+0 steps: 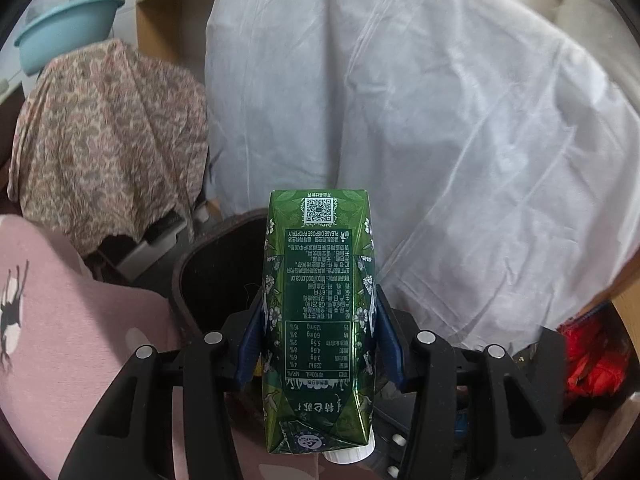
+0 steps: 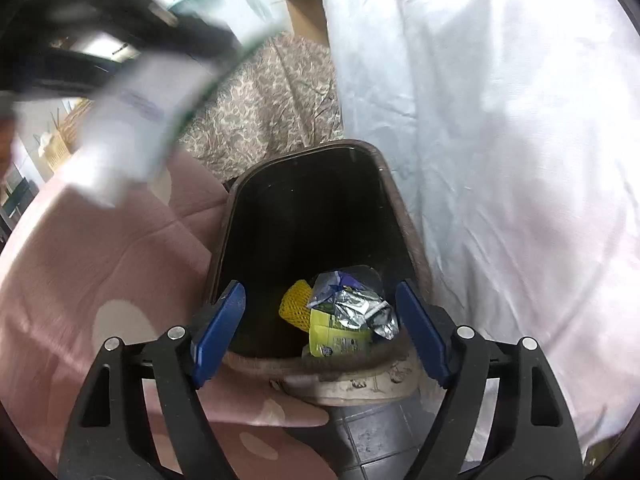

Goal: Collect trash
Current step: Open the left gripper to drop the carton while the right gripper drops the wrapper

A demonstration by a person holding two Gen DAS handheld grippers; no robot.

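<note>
One green carton [image 1: 320,320] sits clamped between the two blue pads of the left gripper [image 1: 319,334], its white cap [image 1: 349,455] toward the camera, held above and just in front of the dark bin [image 1: 212,276]. The right gripper [image 2: 320,330] hangs spread wide and empty over the same bin [image 2: 394,200]. Inside lie three pieces: one yellow net [image 2: 295,305], one crumpled foil wrapper [image 2: 352,304], one yellow-green box [image 2: 338,336] (partly under the foil).

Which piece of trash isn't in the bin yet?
The green milk carton. The left gripper holds it between its jaws, while the yellow net, crumpled silver wrapper and yellow-green box already lie inside the dark bin.
</note>
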